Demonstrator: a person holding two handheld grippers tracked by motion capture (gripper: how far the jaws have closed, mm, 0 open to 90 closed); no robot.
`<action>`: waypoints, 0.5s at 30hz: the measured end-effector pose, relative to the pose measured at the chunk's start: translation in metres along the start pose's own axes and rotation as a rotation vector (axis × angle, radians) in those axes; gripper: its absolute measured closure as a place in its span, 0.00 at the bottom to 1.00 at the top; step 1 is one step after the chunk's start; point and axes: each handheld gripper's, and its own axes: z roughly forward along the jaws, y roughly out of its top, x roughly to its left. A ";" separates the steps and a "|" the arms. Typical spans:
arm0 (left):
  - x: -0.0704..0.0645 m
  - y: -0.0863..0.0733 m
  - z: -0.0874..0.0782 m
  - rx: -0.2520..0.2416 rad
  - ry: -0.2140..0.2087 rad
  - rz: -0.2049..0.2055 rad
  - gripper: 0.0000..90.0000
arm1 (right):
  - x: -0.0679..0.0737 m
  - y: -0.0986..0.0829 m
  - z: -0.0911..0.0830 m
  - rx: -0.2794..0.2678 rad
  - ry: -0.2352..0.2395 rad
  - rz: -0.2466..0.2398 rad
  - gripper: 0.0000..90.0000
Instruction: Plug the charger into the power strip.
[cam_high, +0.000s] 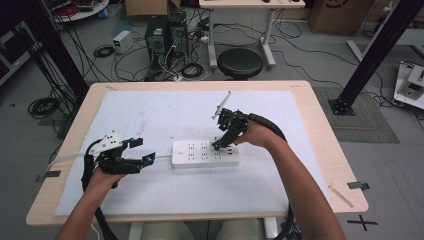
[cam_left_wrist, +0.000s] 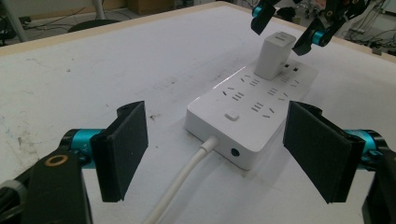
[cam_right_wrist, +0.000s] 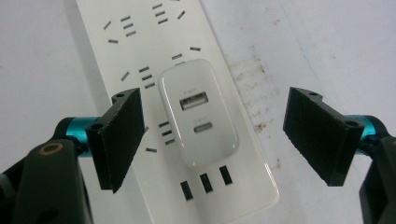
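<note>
Now, left gripper (cam_high: 142, 150) wide open just off the power strip's (cam_high: 190, 155) cord end, touching nothing. Charger (cam_right_wrist: 198, 112) plugged upright near the strip's far end, directly beneath the right gripper (cam_high: 219, 143), jaws spread either side. Closer hand: right.

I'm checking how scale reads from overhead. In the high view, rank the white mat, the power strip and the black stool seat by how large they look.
1. White mat, by far the largest.
2. Power strip and black stool seat look much alike; the stool stands farther from the camera, so I won't rank them.
</note>
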 end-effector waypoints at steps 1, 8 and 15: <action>0.000 0.000 0.000 -0.001 0.000 0.000 0.25 | 0.001 -0.003 -0.003 -0.013 -0.010 0.021 0.23; 0.000 0.000 -0.002 -0.007 0.004 0.000 0.25 | 0.002 -0.024 -0.026 -0.097 -0.061 0.087 0.23; 0.000 0.001 -0.005 -0.014 0.006 0.001 0.25 | 0.006 -0.054 -0.047 -0.168 -0.123 0.150 0.23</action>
